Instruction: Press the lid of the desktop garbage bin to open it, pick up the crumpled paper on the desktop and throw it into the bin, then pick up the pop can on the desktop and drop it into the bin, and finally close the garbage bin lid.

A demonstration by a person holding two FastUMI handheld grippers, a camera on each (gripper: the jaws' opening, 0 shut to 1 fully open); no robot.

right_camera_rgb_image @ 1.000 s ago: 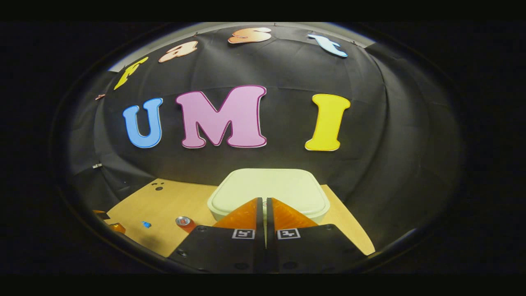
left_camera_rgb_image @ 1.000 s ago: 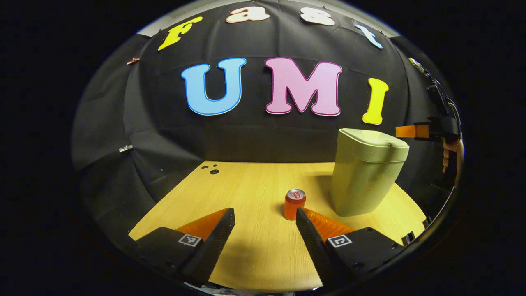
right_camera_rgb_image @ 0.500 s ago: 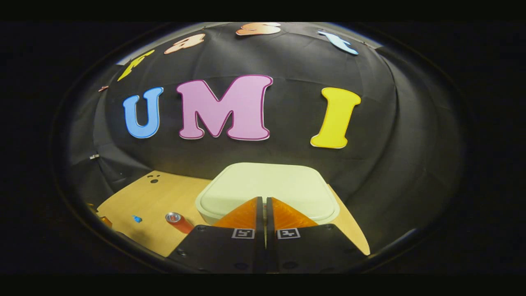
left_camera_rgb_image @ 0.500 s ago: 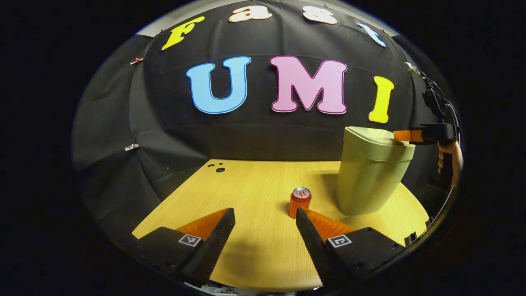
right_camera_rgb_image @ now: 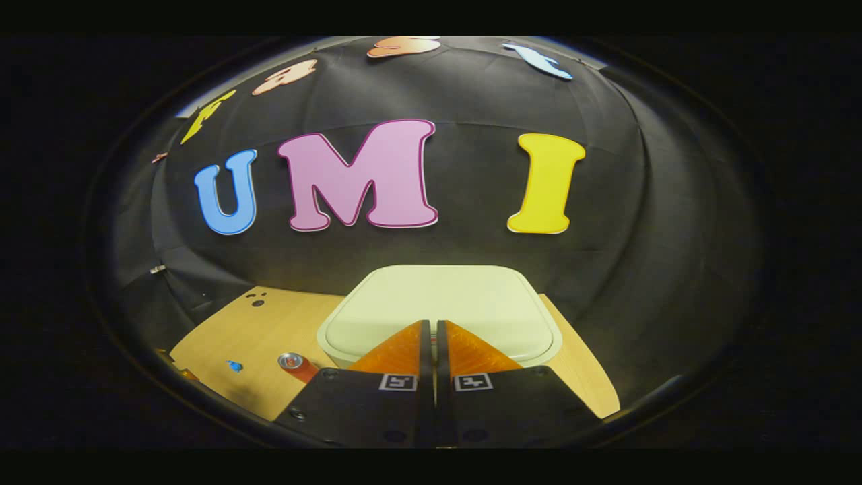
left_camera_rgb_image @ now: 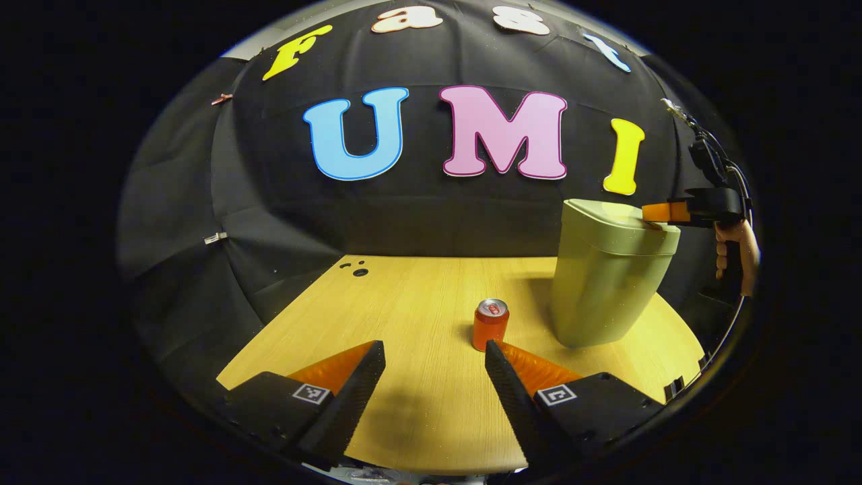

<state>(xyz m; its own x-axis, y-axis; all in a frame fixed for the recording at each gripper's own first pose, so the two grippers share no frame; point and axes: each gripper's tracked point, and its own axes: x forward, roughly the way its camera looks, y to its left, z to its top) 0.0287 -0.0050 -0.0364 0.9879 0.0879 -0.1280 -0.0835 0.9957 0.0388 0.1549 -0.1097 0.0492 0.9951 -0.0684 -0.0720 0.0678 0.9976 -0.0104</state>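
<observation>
On the wooden table (left_camera_rgb_image: 417,404) the closed right gripper (right_camera_rgb_image: 431,327) rests on the bin (left_camera_rgb_image: 606,283) lid (right_camera_rgb_image: 438,306), ready to press down, while the left gripper (left_camera_rgb_image: 434,350) waits open near the can (left_camera_rgb_image: 489,325).

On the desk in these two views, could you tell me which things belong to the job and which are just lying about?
Job:
- garbage bin, lid shut
- pop can, upright
- right gripper, shut, at the lid
- left gripper, open, near the can

Lying about:
- small blue object on the desk

Wooden table (left_camera_rgb_image: 417,404): can (left_camera_rgb_image: 489,325), bin (left_camera_rgb_image: 606,283).
</observation>
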